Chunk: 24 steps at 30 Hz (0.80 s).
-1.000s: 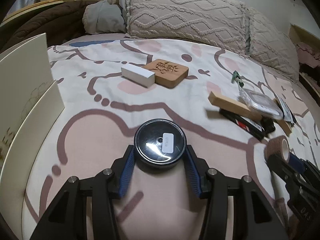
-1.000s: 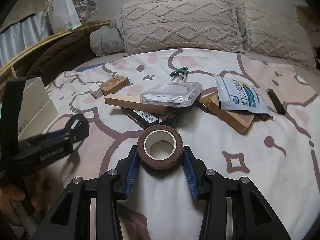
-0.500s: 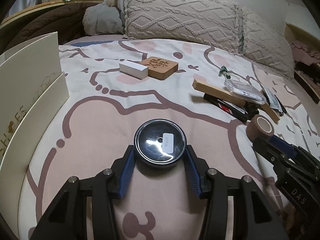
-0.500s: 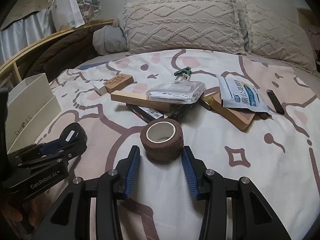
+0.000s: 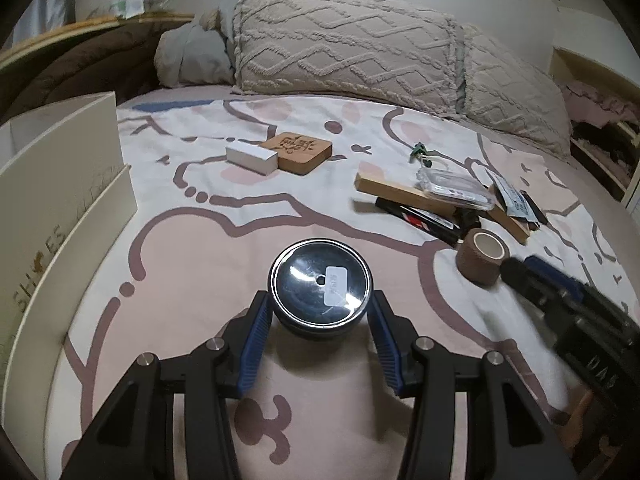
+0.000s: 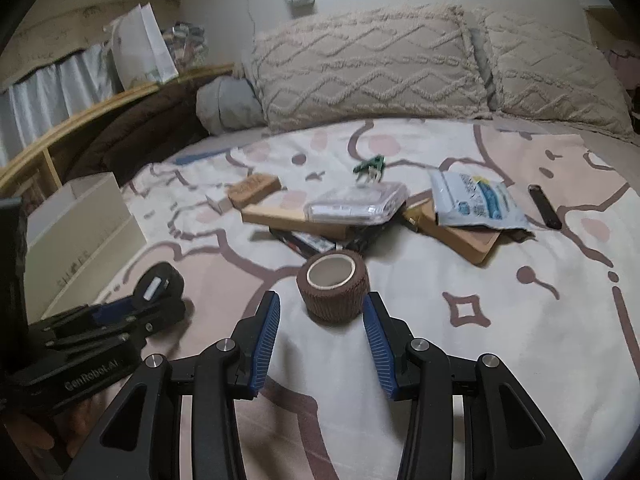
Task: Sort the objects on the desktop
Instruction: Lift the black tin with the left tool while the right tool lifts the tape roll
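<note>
My left gripper [image 5: 320,312] is shut on a round black tin [image 5: 320,282] with a shiny lid and a small white label, held low over the bedspread. The tin also shows in the right wrist view [image 6: 158,284]. My right gripper [image 6: 322,310] is open, and a brown roll of bandage tape [image 6: 334,286] stands on the bedspread just ahead of its fingertips, apart from both pads. The roll also shows in the left wrist view [image 5: 482,254].
An open cream shoe box [image 5: 60,208] stands at the left. A white block [image 5: 251,159] and an engraved wooden block [image 5: 301,151] lie beyond. A pile with wooden strips, a clear case [image 6: 356,206], a blue-white packet [image 6: 476,200] and a black lighter [image 6: 543,210] lies further back. Pillows [image 6: 372,64] behind.
My right gripper has opened, let go of the tape roll and pulled back from it. My left gripper, still holding the tin, has drawn back towards the shoe box side.
</note>
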{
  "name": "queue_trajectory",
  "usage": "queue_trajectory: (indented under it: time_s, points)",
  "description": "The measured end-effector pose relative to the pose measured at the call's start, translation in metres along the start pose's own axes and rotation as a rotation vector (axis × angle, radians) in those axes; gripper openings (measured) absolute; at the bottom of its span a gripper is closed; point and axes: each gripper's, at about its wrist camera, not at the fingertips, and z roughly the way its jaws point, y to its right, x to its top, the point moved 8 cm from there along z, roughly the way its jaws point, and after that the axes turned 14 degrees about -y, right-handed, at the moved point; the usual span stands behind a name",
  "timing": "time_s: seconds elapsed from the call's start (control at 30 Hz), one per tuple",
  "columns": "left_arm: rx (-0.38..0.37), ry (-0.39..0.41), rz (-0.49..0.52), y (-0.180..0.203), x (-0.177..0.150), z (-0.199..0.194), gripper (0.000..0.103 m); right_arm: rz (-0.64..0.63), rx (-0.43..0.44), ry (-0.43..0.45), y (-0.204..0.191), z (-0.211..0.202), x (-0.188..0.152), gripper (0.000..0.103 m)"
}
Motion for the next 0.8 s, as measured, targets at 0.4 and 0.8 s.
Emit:
queue_trajectory:
  time_s: [0.4,0.8]
  points:
    - [-0.005,0.004,-0.001,0.001,0.002,-0.006,0.049,0.003,0.005,-0.034,0.000,0.004,0.001,0.040]
    - [-0.021,0.018,-0.009,0.001,0.005,-0.014,0.049,-0.008,-0.025,-0.157,0.001,0.035,0.006,0.040]
